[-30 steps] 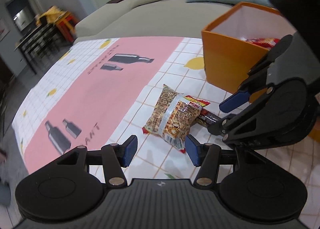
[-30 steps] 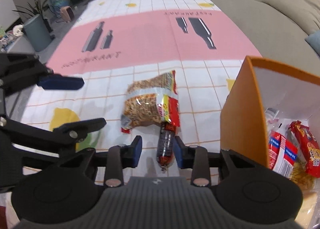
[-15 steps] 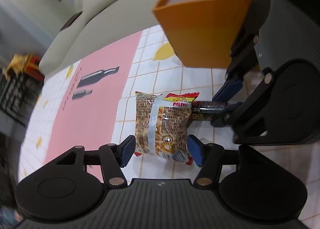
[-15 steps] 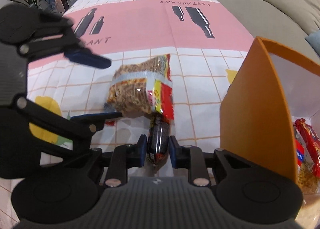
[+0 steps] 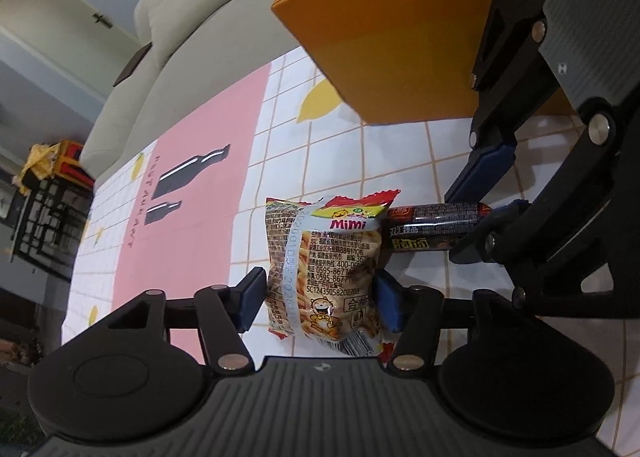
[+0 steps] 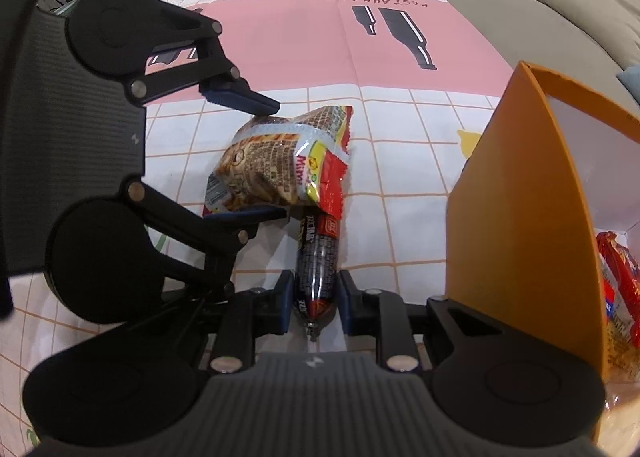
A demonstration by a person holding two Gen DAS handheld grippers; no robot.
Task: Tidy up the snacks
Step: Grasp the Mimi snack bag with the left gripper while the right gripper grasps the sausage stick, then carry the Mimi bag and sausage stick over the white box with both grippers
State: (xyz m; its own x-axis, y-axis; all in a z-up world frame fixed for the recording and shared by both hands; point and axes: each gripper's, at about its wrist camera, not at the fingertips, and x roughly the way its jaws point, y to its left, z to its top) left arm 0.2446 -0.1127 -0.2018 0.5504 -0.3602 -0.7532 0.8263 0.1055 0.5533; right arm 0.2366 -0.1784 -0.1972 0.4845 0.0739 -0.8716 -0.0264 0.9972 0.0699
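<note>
- Mimi snack bag (image 5: pixel 324 269) flat on tabletop (image 5: pixel 280 129), between left gripper (image 5: pixel 320 303) jaws, closing in; pads at bag's sides, firm pinch not confirmed.
- Sausage stick (image 6: pixel 318 269) beside bag, pinched near its tail by right gripper (image 6: pixel 312 303).
- Bag light, crinkly, slippery; best taken mid-body.
- Orange box (image 6: pixel 520 217) just right, top open, tall wall to clear; open room left.
</note>
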